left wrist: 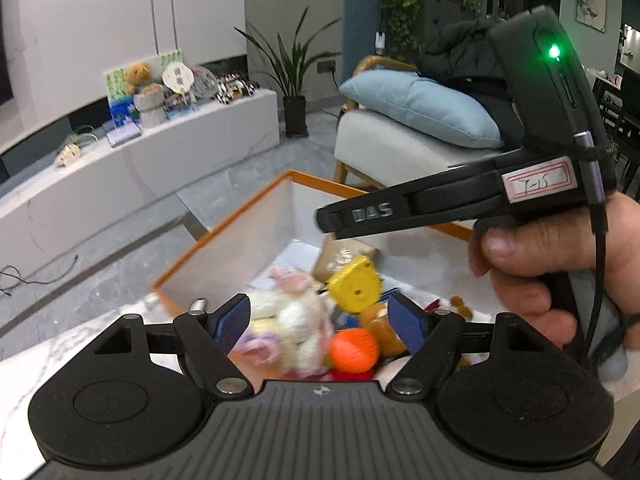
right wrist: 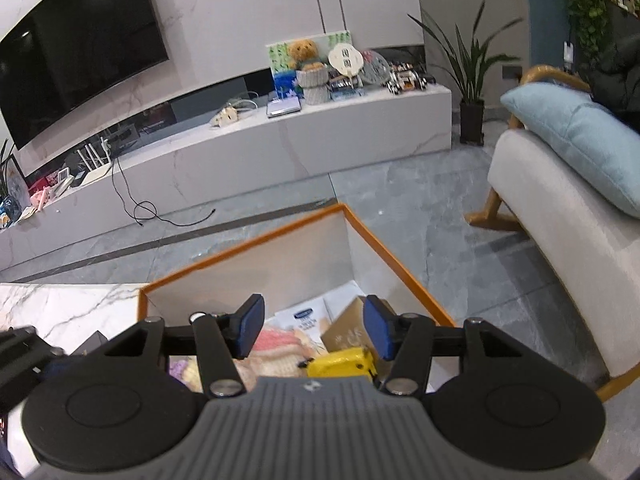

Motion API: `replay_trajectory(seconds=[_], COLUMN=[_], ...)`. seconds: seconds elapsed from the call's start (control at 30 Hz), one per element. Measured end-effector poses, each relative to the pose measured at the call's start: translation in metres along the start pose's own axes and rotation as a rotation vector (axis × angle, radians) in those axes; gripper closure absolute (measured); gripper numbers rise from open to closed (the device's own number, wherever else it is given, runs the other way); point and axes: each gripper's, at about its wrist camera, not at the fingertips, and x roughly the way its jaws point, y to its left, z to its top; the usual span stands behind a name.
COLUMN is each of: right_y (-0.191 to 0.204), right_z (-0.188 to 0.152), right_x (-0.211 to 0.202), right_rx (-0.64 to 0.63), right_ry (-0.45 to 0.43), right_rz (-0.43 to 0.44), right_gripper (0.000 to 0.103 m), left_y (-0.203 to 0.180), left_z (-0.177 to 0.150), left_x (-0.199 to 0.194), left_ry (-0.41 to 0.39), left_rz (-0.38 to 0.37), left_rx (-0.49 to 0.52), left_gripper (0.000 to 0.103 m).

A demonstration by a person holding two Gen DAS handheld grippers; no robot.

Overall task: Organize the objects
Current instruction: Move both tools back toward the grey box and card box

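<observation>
Living room, grey tiled floor. A long white marble media bench is running along the far wall under a wall-mounted TV; it is carrying a teddy bear, fans and small clutter. A pale armchair with a blue cushion is sitting to the right, a potted plant between bench and chair.

An orange-rimmed box is standing on the floor at the edge of a white marble tabletop. Inside it toys are lying heaped: a white-and-pink plush, blurred; a yellow block with holes; an orange ball; a brown cardboard piece.

Left gripper is hovering over the heap, jaws standing wide, nothing between the blue pads; plush and ball are showing below the gap, untouched.

Right gripper is gaping about halfway, holding nothing; the yellow block is lying below and just behind its right finger. From the left wrist, a hand is gripping its handle, partly screening the box's right side.
</observation>
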Motion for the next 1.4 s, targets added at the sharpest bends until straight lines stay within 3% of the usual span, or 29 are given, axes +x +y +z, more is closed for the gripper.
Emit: replay_trajectory(seconds=[0.4, 0.8, 1.17, 1.4], right_y=[0.052, 0.109, 0.151, 0.183], right_z=[-0.013, -0.038, -0.074, -0.105], right_x=[-0.003, -0.001, -0.004, 0.015], right_rx=[-0.150, -0.264, -0.426, -0.515], right_ry=[-0.062, -0.148, -0.186, -0.155], right_rz=[0.010, 0.066, 0.207, 0.234], right_gripper=[0.046, 0.044, 0.036, 0.033], left_y=[0.086, 0.154, 0.167, 0.192], left_z=[-0.063, -0.116, -0.134, -0.147], left_x=[-0.038, -0.042, -0.015, 0.006], left_ry=[-0.032, -0.032, -0.039, -0.040], left_rz=[0.092, 0.148, 0.179, 0.180], left_rx=[-0.090, -0.195, -0.005, -0.075], left_gripper=[0.013, 0.013, 0.010, 0.010])
